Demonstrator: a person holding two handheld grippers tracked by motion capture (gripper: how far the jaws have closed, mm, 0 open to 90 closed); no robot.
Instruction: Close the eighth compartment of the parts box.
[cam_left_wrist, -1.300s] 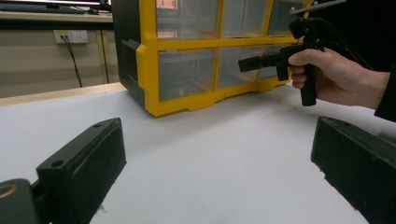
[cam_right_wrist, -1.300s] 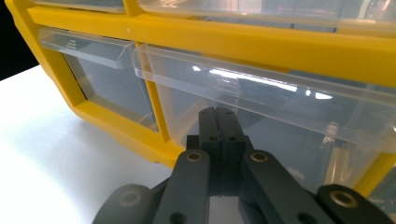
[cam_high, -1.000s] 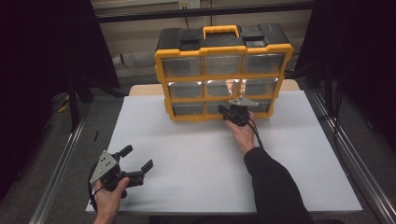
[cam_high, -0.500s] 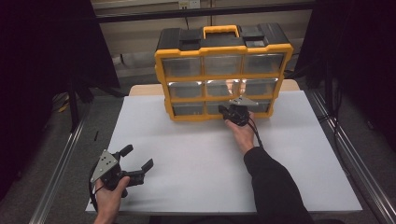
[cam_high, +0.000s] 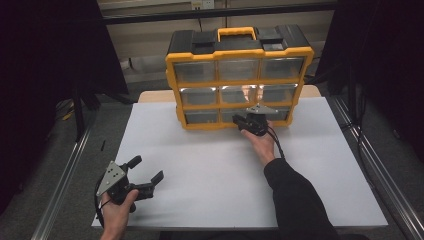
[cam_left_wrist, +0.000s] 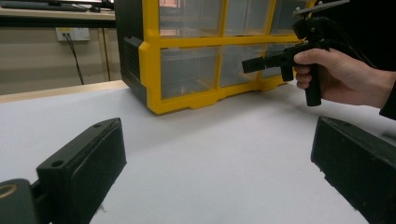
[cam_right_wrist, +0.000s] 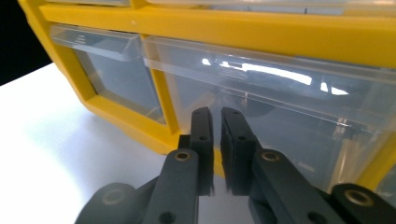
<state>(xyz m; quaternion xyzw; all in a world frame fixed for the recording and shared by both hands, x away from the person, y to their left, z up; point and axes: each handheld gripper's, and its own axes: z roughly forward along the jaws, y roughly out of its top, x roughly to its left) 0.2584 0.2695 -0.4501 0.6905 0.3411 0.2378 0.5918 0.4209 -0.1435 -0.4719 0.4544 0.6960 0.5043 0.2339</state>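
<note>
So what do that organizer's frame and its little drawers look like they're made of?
Organizer frame: looks like moulded plastic, opaque yellow with a soft sheen and rounded edges. Drawers: probably clear hard plastic, glossy; you see through them and they catch bright reflections.

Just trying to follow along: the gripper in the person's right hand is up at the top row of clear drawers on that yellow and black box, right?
Not quite. The right gripper is at the bottom row of clear drawers on the yellow and black box, at the middle drawer, not the top row. The high view shows it.
</note>
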